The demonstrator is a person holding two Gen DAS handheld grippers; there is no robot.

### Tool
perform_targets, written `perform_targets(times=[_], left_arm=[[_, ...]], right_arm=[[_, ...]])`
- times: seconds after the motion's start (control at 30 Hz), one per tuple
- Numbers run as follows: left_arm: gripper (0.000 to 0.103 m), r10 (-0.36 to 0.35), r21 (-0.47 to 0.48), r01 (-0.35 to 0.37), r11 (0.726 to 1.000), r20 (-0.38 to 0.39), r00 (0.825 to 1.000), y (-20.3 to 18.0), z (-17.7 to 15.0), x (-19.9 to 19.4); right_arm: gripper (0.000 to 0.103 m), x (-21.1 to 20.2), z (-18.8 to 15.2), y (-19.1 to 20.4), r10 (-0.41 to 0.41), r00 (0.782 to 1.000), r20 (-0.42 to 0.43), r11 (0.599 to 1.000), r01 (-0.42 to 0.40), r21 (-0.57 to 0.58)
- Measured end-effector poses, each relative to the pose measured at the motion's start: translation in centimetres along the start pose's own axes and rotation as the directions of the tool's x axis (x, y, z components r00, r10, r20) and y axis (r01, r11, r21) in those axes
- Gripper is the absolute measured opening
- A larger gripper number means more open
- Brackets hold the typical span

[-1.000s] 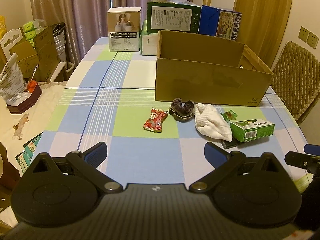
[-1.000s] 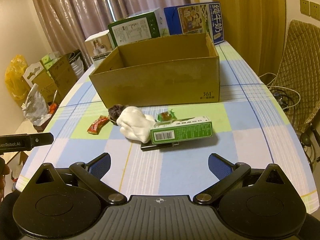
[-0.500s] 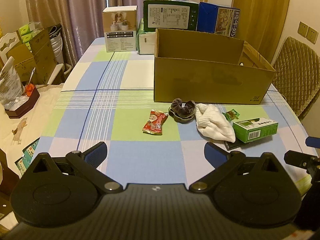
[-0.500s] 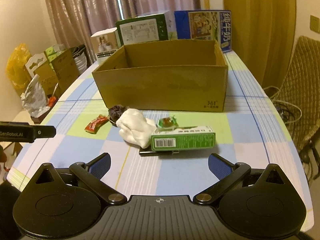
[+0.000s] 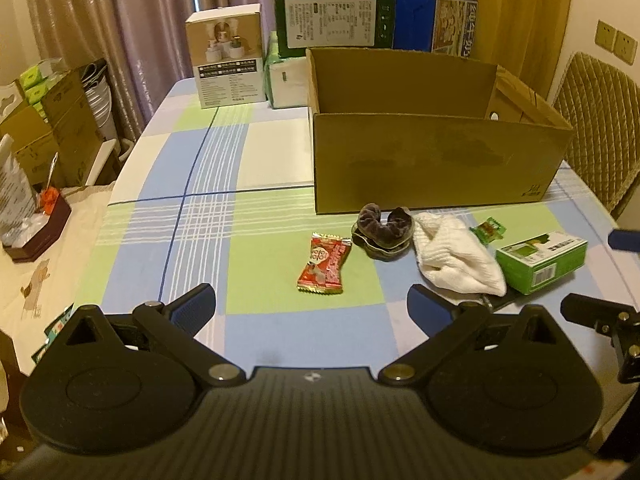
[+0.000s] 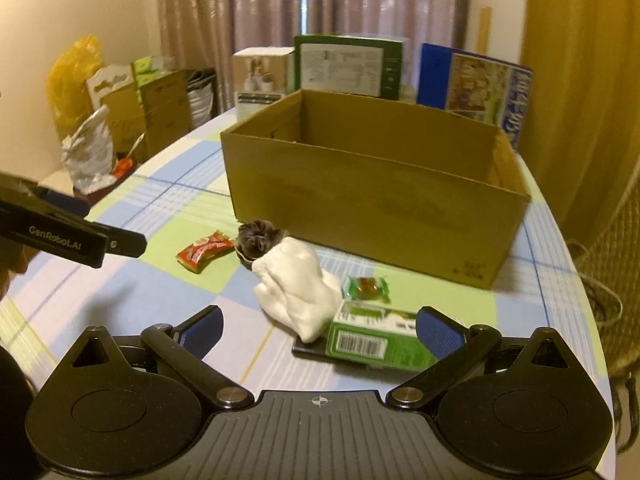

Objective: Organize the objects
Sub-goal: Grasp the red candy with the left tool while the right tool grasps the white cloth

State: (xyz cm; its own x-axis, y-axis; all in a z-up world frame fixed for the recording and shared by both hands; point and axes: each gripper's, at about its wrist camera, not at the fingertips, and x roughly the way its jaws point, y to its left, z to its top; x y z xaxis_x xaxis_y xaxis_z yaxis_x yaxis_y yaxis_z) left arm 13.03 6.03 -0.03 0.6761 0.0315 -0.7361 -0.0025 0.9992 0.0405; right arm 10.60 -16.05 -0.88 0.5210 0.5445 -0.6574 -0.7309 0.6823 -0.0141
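Note:
An open cardboard box point(image 5: 436, 164) point(image 6: 372, 200) stands on the checked tablecloth. In front of it lie a red snack packet point(image 5: 325, 267) point(image 6: 205, 250), a dark scrunchie point(image 5: 382, 231) point(image 6: 258, 236), a white cloth bundle point(image 5: 456, 260) point(image 6: 298, 284), a small green candy point(image 5: 488, 230) point(image 6: 367, 288) and a green carton point(image 5: 542, 256) point(image 6: 372, 340) resting on a flat black object point(image 6: 308, 348). My left gripper point(image 5: 312, 308) is open, just short of the red packet. My right gripper point(image 6: 318, 326) is open, with the carton and the cloth right in front of its fingers.
Several product boxes point(image 5: 334, 20) point(image 6: 348, 64) stand behind the cardboard box. Cartons and bags point(image 5: 48, 120) point(image 6: 132, 100) sit left of the table, and a woven chair point(image 5: 600, 128) stands at its right. The other gripper shows at each view's edge point(image 5: 600, 316) point(image 6: 68, 232).
Both grippers have moved forward and lower toward the objects. The right one has also turned left and closed in on the green carton. Nothing on the table has shifted.

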Motion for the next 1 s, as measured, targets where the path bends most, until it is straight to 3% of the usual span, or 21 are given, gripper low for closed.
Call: perform_targets(times=[0.3,0.57,0.67,0.73,0.87,1.0], left_arm=[[0.093,-0.036,0.045,0.038,0.998,-0.036,0.999,0.5,0.6,4.7],[0.09,-0.07,0.072,0.073,0.995,-0.043,0.997,0.5,1.1,8.2],[0.087,-0.09,0.067,0.093,0.993,-0.045,0.995,0.8,1.2,9.4],[0.079,-0.097,0.058,0.1,0.993,-0.05,0.994,0.9,1.3,10.2],[0.074,-0.109,0.065,0.113,0.991,-0.064,0.992,1.1,1.5,11.4],[0.056,-0.118,0.109,0.127,0.986,-0.086,0.989,0.7,1.5,12.3]], right_arm=[[0.081,5.9,0.7,1.2,0.023,0.998,-0.056,0.986,-0.032,-0.163],[0.076,10.3,0.6,2.4,0.021,0.994,-0.107,0.958,-0.051,-0.282],[0.069,11.5,0.6,2.6,0.021,0.992,-0.124,0.949,-0.059,-0.309],[0.065,12.2,0.4,2.8,0.024,0.99,-0.137,0.945,-0.067,-0.319],[0.061,12.9,0.3,3.0,0.015,0.99,-0.139,0.942,-0.06,-0.329],[0.059,13.4,0.3,3.0,0.01,0.99,-0.143,0.946,-0.056,-0.318]])
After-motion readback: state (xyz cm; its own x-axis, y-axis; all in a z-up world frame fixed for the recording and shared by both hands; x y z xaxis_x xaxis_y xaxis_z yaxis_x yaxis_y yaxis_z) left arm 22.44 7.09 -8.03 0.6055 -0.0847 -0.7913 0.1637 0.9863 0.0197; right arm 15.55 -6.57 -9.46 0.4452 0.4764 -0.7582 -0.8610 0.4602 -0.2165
